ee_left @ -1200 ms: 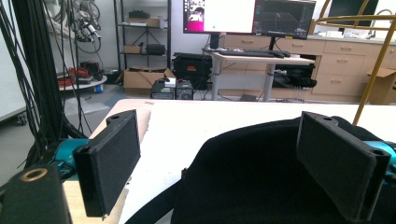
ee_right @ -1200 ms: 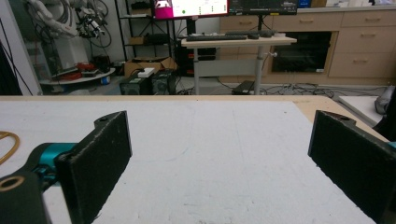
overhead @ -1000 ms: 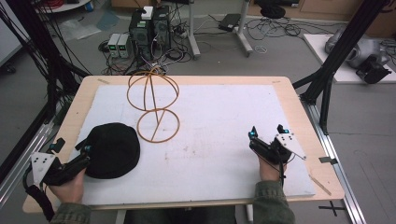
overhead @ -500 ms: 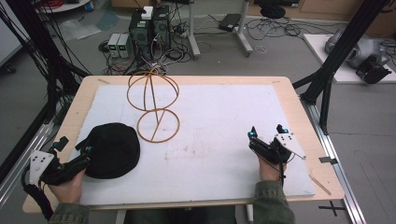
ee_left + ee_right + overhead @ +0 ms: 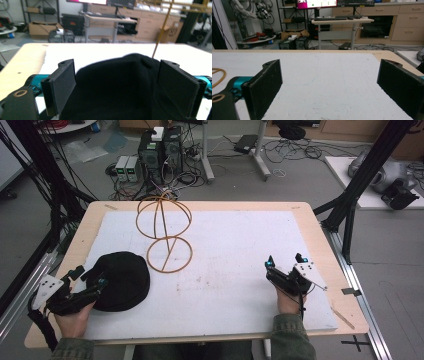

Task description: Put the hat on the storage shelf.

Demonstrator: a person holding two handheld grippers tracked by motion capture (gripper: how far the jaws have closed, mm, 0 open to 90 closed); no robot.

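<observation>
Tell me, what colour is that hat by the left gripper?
Plain black; the hat shows best in the high view.

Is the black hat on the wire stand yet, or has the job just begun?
Just begun. Nothing looks done: the black hat lies flat on the white mat, apart from the wire stand. The left gripper has open jaws around its edge. The right gripper rests open. Gripping and lifting remain.

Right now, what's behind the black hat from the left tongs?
Behind the black hat, a thin wooden rod of the hoop stand rises at its far right edge, on the white mat. The stand's base is covered by the hat in the left gripper view.
</observation>
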